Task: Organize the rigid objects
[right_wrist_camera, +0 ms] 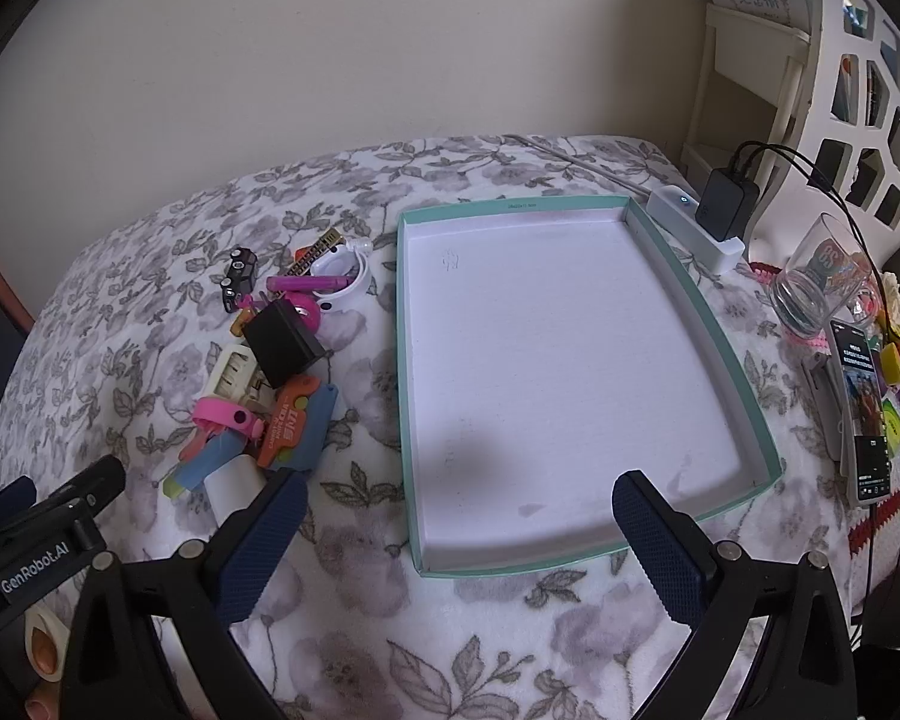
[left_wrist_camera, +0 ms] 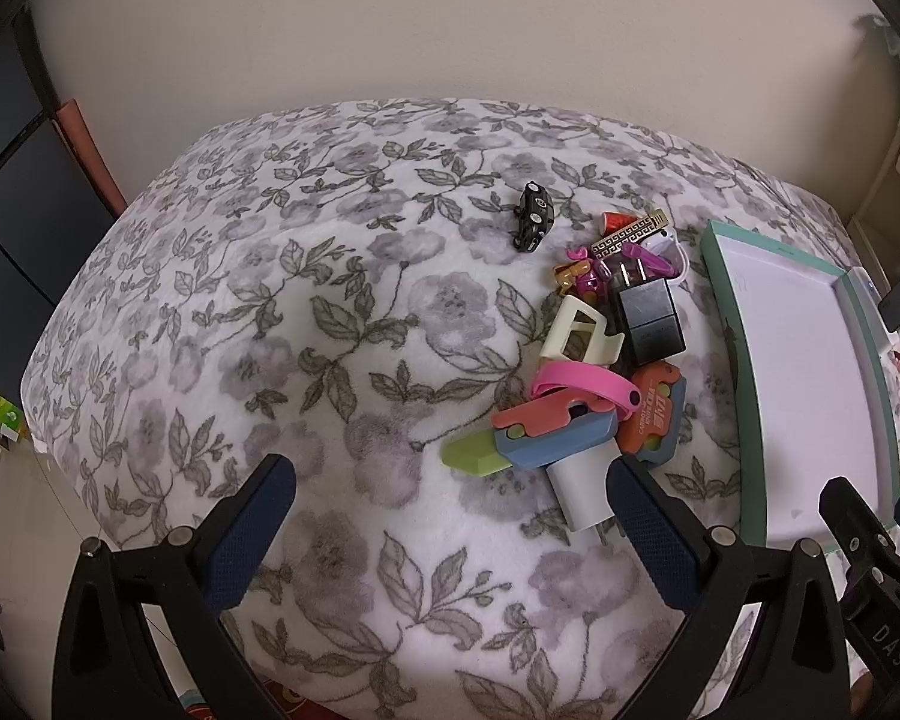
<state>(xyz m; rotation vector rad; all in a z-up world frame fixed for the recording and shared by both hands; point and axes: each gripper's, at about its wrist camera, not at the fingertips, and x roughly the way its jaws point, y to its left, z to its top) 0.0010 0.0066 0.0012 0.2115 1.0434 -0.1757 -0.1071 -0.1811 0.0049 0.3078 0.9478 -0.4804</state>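
Both my claws are spread wide and hold nothing. My left claw (left_wrist_camera: pixel 450 516) hangs over the flowery blanket (left_wrist_camera: pixel 270 360). Just ahead of its right finger (left_wrist_camera: pixel 648 528) lies the white plug (left_wrist_camera: pixel 582 492), at the near end of the toy pile.

My right claw (right_wrist_camera: pixel 456 534) hangs over the near edge of the green box (right_wrist_camera: pixel 699 300), which is still bare inside. The pile sits to the left of that claw.

Here is what I think could go wrong. The things lie on top of each other, so if I grab the plug, the blue and orange toy (left_wrist_camera: pixel 558 429) and the pink band (left_wrist_camera: pixel 582 387) lying on it may slide off. The blanket is soft, so a finger could dig in and catch it. Farther off, the little black car (left_wrist_camera: pixel 533 216) stands alone and might roll if bumped.
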